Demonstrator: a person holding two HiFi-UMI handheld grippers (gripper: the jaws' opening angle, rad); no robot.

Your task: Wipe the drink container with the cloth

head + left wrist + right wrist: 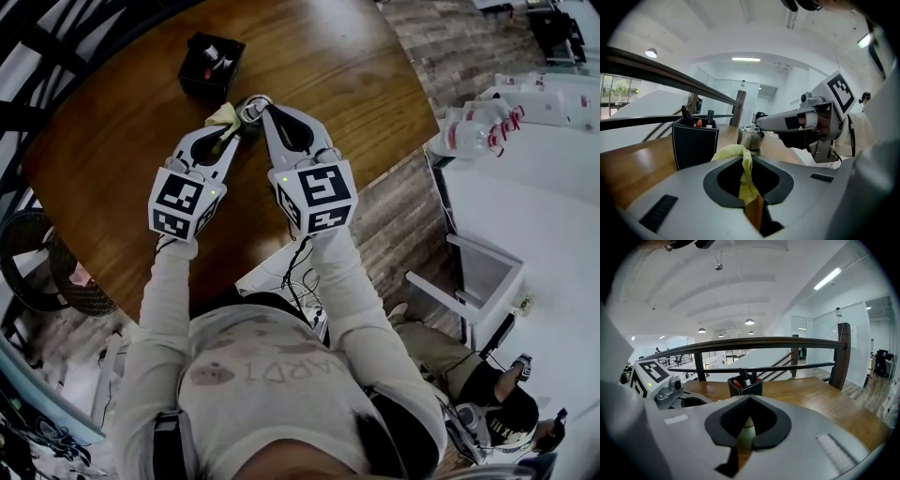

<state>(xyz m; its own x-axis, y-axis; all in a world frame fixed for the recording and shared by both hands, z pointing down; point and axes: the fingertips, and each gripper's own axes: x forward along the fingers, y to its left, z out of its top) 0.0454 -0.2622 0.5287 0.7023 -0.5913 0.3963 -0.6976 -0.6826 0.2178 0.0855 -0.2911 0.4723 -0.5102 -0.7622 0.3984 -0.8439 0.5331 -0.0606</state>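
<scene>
left gripper view is showing the left gripper (746,160) pinching the yellow cloth (746,180) beside the drink container (750,137). the right gripper (263,112) is clamping that above the table (319,66). i'd be keeping that clamp firm while rubbing all around.

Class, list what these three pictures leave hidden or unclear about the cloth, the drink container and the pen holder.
1. Head view: the right claw covers the body of the drink container; only its top shows.
2. Left gripper view: the cloth, pinched in the left claw, overlaps the container's base, so contact is unclear.
3. Head view: the contents of the pen holder are too small to name.
</scene>
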